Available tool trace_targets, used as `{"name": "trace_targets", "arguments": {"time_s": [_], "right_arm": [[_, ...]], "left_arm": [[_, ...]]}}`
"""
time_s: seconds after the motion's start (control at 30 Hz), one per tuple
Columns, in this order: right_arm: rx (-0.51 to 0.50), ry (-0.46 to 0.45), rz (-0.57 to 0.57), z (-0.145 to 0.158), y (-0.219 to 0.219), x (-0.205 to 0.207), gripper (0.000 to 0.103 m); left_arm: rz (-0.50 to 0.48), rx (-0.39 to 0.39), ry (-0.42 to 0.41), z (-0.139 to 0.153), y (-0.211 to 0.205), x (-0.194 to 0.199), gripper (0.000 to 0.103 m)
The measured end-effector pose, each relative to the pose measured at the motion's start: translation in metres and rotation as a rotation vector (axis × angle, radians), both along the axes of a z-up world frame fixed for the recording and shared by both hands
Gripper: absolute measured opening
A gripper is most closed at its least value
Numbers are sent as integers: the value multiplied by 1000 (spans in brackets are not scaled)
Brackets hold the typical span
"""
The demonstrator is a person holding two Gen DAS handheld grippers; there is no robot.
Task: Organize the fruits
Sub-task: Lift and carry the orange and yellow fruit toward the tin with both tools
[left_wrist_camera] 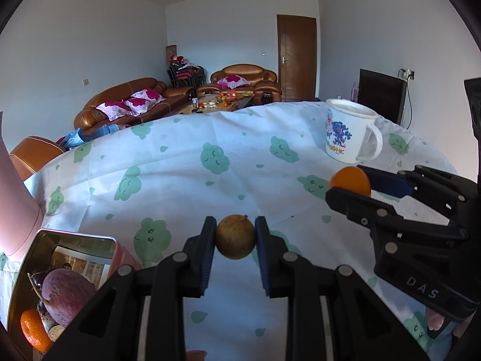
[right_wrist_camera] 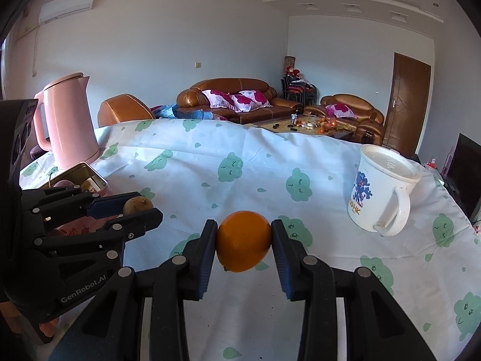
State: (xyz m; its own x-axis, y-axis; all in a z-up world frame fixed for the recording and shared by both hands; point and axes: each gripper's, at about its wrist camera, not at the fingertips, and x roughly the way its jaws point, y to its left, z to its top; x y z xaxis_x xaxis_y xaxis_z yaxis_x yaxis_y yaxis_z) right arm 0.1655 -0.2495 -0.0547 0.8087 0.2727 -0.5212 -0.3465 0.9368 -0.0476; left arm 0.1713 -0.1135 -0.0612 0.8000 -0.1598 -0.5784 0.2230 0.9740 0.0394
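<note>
Now — left tongs point(left_wrist_camera: 235, 242) clamp brown fruit point(left_wrist_camera: 236, 237); right tongs point(right_wrist_camera: 244, 242) clamp orange point(right_wrist_camera: 243, 240).

Left gripper point(left_wrist_camera: 236, 237) clamped, right gripper point(right_wrist_camera: 244, 237) clamped

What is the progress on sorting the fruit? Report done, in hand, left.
Done: the tin already holds a purple fruit and an orange one. In hand: left gripper grips a brown fruit, right gripper an orange. Left: both appear bound for the tin.

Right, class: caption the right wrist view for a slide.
Right hand-held gripper clamps an orange above the tablecloth, white mug nearby.
</note>
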Motion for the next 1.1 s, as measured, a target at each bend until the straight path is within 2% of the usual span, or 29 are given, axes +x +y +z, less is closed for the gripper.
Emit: {"name": "trace_targets", "arguments": {"time_s": [1.1], "right_arm": [[-9,-161,15,11,2,-28,38]], "left_arm": [[37,-27,-160,15,10,-28,27]]}}
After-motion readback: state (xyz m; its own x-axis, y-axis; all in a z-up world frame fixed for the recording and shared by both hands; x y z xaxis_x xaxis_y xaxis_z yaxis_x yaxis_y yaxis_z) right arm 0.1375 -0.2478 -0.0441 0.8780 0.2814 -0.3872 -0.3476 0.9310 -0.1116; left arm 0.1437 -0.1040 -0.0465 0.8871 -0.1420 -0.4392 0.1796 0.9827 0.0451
